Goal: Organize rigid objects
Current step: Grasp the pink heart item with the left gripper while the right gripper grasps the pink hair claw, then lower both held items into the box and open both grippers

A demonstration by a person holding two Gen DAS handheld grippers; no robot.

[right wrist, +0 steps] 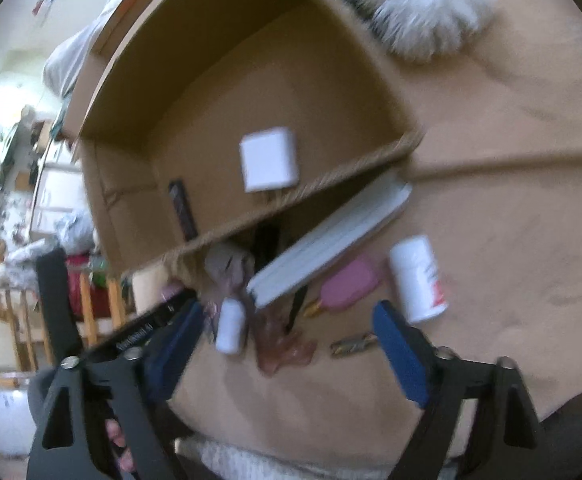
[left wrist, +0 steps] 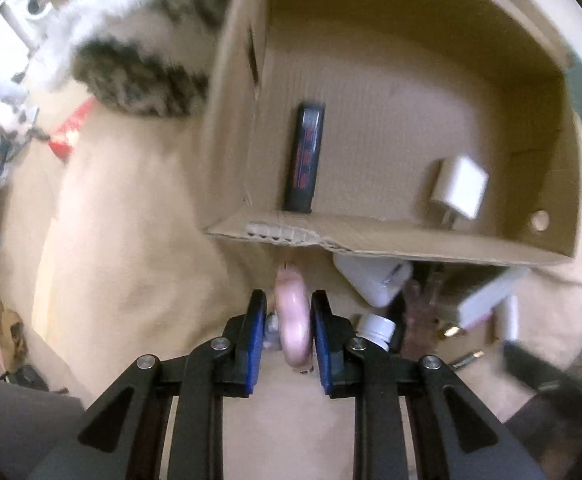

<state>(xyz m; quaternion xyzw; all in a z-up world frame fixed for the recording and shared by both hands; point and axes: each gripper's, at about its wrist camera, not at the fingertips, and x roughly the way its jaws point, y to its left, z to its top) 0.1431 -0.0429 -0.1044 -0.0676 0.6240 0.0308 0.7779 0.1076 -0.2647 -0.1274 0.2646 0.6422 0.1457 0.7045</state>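
My left gripper (left wrist: 289,312) is shut on a pink rounded object (left wrist: 294,322), held just in front of the near wall of an open cardboard box (left wrist: 411,240). Inside the box lie a black bar with red print (left wrist: 305,158) and a white charger block (left wrist: 460,187). My right gripper (right wrist: 287,332) is open and empty, above loose items on the tan cover: a small white bottle (right wrist: 231,326), a white bottle with a red label (right wrist: 420,278), a pink flat object (right wrist: 347,286), a book (right wrist: 331,242) and a battery (right wrist: 351,346).
A furry grey and white cushion (left wrist: 131,76) lies beside the box at the back; it also shows in the right wrist view (right wrist: 431,20). A white bottle (left wrist: 375,280) and a white-capped bottle (left wrist: 377,328) lie under the box's near wall. Room clutter lies beyond the left edge.
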